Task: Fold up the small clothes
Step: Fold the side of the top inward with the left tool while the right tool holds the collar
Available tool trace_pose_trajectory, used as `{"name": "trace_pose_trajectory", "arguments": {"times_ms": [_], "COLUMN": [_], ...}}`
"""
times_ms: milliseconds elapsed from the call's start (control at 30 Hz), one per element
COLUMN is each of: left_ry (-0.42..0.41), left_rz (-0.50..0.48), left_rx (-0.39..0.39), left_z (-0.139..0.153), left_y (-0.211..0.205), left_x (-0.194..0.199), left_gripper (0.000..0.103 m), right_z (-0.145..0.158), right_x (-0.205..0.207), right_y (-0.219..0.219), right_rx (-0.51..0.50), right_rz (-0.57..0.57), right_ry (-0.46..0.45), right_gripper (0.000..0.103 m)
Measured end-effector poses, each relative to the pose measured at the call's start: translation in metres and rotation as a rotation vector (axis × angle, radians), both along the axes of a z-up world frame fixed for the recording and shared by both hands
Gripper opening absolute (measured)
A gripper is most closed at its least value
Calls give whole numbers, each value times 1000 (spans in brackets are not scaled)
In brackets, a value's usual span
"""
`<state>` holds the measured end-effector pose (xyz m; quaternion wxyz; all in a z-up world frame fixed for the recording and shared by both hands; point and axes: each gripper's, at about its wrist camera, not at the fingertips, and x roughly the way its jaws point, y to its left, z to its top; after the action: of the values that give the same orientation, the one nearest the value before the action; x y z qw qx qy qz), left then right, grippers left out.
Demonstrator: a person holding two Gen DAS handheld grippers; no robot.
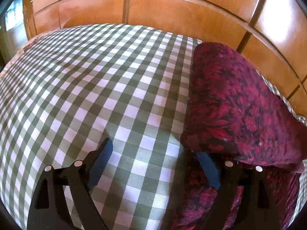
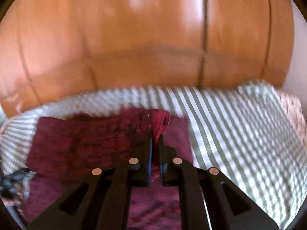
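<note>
Scene: we work over a table under a green-and-white checked tablecloth (image 1: 107, 88), with orange wood panelling (image 1: 172, 5) behind it
Garment: a small crimson-and-black fleecy cloth (image 1: 239, 99) lies at the right side of the left wrist view, one part rolled over into a thick fold above a flatter layer; we cannot tell what kind of clothing it is
Left gripper (image 1: 156, 164): released, its jaws stand wide; one blue pad sits over bare tablecloth, the other at the garment's near edge, tucked beside the fold, and nothing is pinched between them
Right gripper (image 2: 155, 147): clenched on a raised pleat of the cloth, which stands up red just past the fingertips in the blurred right wrist view
How it handles: we judge it light, soft and limp, with a plush pile that should give good grip; it will sag and drag along the tablecloth, not hold a shape
Where to hold: we would take it at an edge or corner, through all layers, low to the table
Risk: as we read it, a one-layer pinch lets the fold slide open
</note>
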<state>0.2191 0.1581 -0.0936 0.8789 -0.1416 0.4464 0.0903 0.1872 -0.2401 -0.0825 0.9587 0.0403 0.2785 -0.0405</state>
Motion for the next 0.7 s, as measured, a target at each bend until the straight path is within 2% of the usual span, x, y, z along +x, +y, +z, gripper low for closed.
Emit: {"name": "trace_pose_trajectory", "arguments": {"times_ms": [67, 167, 200, 300, 333, 433, 500, 533, 633, 700], "left_ry": [11, 17, 19, -1, -52, -220, -283, -307, -296, -236], "left_rz": [-4, -13, -14, -16, -23, -52, -102, -156, -284, -335], "left_rx": [14, 30, 31, 33, 17, 32, 40, 31, 17, 25], "left_z": [-3, -5, -4, 8, 18, 49, 63, 70, 69, 56], "left_y": [-3, -5, -4, -6, -4, -7, -15, -24, -52, -67], "left_x": [1, 1, 0, -15, -25, -48, -52, -51, -35, -21], "left_gripper": [87, 88, 86, 70, 70, 70, 70, 70, 70, 79], "right_z": [-28, -43, -42, -38, -35, -22, -10, -6, 1, -1], "right_x": [9, 10, 11, 12, 5, -10, -23, -26, -28, -23], "right_y": [-10, -9, -8, -14, -17, -21, -18, -15, 4, 15], "right_rx": [6, -14, -18, 6, 11, 36, 47, 50, 42, 33], "right_rz": [-31, -44, -46, -21, -18, -14, 3, 18, 83, 104], "right_ry": [58, 49, 49, 48, 44, 5, -37, -50, -57, -41], "right_gripper": [4, 5, 5, 9, 14, 43, 44, 48, 55, 58]}}
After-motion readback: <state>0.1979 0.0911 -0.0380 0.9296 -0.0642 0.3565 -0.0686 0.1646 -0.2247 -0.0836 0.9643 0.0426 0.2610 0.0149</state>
